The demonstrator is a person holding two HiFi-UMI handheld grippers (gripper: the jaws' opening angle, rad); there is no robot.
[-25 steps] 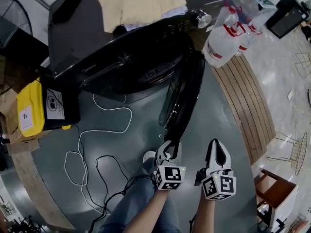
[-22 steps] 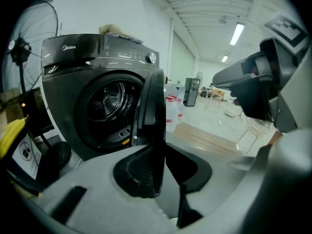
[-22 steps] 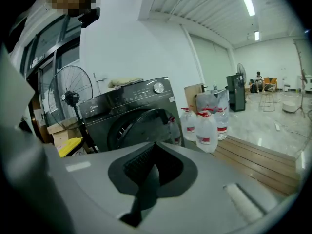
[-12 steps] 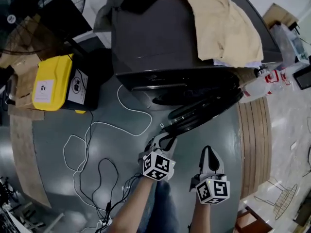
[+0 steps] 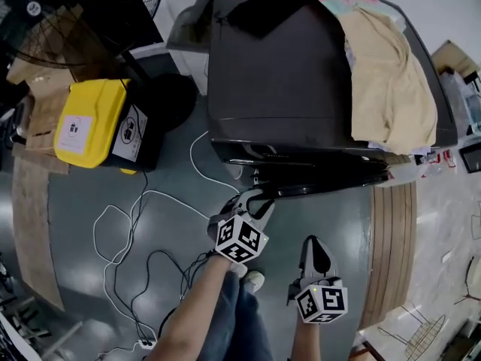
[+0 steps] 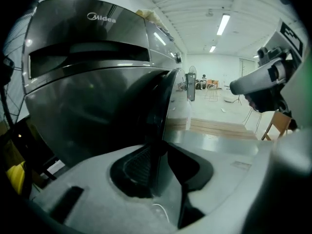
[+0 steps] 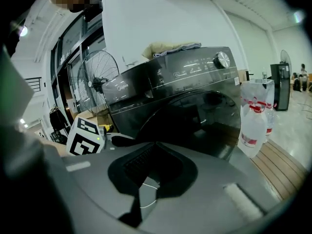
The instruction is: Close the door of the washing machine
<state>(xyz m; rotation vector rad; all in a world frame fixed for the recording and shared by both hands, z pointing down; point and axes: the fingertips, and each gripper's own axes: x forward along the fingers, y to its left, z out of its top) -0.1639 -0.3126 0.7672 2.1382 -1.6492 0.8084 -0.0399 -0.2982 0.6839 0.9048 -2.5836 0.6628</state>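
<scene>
The door (image 5: 323, 176) has swung from half open to nearly flush against the washing machine (image 5: 278, 74), and only a narrow gap shows at its free edge. The left gripper (image 5: 254, 198) has followed it in. Its jaws are drawn together and grip nothing, with the tips pressed against the door's rim directly ahead, so it seems to work as a pusher. The right gripper (image 5: 314, 253) hangs back beside it, also closed and empty. A white cable (image 5: 143, 201) lies on the floor off to the left gripper's left.
</scene>
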